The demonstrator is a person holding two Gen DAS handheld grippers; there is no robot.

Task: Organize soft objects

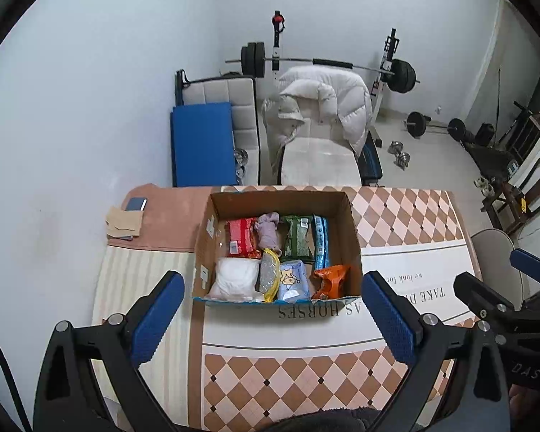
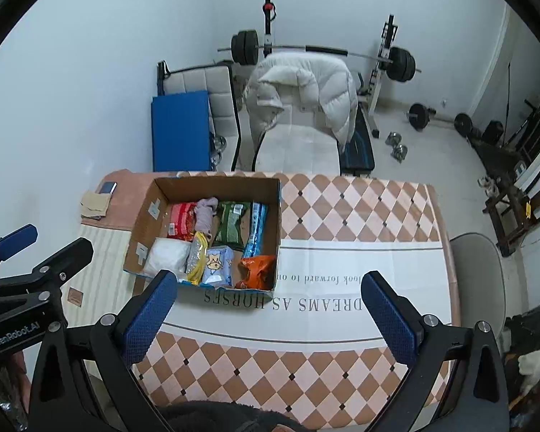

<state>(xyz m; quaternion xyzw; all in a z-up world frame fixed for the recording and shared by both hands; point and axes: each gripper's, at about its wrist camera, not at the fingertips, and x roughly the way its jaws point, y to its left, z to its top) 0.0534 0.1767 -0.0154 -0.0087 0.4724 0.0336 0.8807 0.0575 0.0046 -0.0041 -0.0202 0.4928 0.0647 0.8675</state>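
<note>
Cardboard box (image 1: 349, 230) sits left of centre on the tabletop (image 1: 406, 223), flaps open, packed with soft items: white pouch (image 1: 234, 280), orange packet (image 1: 329, 280), green pack (image 1: 297, 235). Left tongs (image 1: 270, 309) spread wide, empty, hovering near the box's near edge. Right tongs (image 2: 266, 309) likewise spread and empty. Bare checkered cloth to the right of the box.

The left gripper (image 1: 271, 307) has black angular arms with round silver screws; its fingers (image 1: 158, 315) carry textured blue pads; the right gripper (image 2: 266, 306) looks the same; white lettering reads "GenRobot.AI" on one black body and "DAS" on the other.
</note>
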